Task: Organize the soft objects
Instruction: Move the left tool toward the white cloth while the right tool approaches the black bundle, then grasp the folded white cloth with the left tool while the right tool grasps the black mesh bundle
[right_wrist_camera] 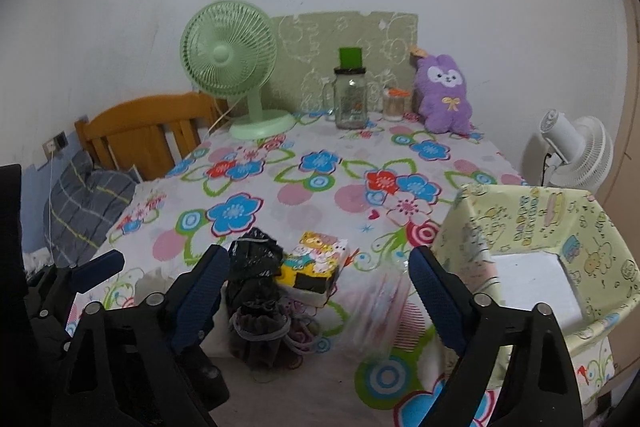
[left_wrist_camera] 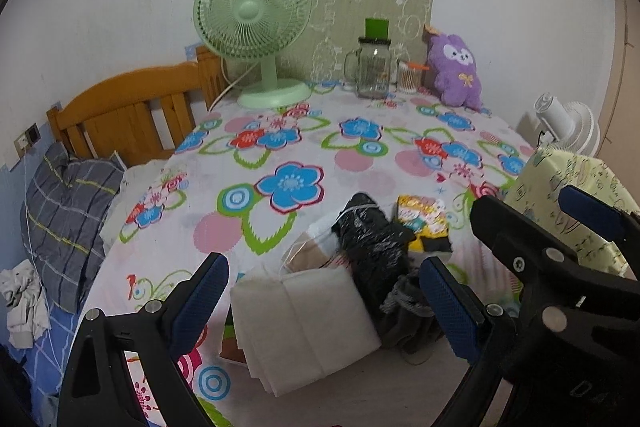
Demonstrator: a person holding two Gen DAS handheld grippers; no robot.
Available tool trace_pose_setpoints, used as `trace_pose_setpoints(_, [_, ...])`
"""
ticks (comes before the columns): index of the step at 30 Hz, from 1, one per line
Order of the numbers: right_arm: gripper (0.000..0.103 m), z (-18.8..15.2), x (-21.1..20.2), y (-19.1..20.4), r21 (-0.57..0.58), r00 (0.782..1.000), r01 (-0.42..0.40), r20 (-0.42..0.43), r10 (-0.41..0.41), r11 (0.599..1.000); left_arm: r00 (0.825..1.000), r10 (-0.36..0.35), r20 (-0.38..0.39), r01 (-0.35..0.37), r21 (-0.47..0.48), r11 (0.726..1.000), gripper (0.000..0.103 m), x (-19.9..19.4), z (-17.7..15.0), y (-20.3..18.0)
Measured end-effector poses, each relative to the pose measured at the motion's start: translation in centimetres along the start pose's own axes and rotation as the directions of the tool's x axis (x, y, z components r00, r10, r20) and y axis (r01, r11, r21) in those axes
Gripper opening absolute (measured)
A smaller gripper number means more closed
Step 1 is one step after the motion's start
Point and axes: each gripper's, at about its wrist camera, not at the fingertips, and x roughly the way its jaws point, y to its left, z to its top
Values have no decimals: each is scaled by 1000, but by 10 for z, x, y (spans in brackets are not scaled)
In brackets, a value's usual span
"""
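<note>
Soft things lie in a little heap near my edge of the tabletop [right_wrist_camera: 280,195], which wears a flowery cloth. I see a white folded cloth [left_wrist_camera: 308,319], a black crinkly bag [left_wrist_camera: 368,239], a dark bundle tied with string [right_wrist_camera: 260,327] and a packet with cartoon animals [right_wrist_camera: 316,259]. They touch and partly lie over each other, so I think they were dumped there to be sorted.

My left gripper [left_wrist_camera: 324,291] has its jaws wide apart with nothing in them. The white folded cloth sits in the gap but my pads do not press on it. My right gripper [right_wrist_camera: 316,291] also has its jaws spread and holds nothing; the packet and the dark bundle show between its fingers.

Beside the heap, on my right, stands a pale yellow fabric box [right_wrist_camera: 560,227] with its top open. I think it waits there so the soft things can go inside.

At the far edge stand a green fan [right_wrist_camera: 228,59], a glass jar [right_wrist_camera: 351,99] and a purple plush toy [right_wrist_camera: 442,95], well apart from the heap.
</note>
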Motion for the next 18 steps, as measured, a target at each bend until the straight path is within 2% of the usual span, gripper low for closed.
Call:
trace_pose_setpoints(14, [87,-9,45,18,-31,991,-49,-123,45,998,994,1,-106,-5,-36,999,97,37,-11,14])
trace_pose_setpoints(18, [78,-13,59,22,-30,984,-72,-167,66,997,992,-6,-126,1,-40,999,97,44,-13,14])
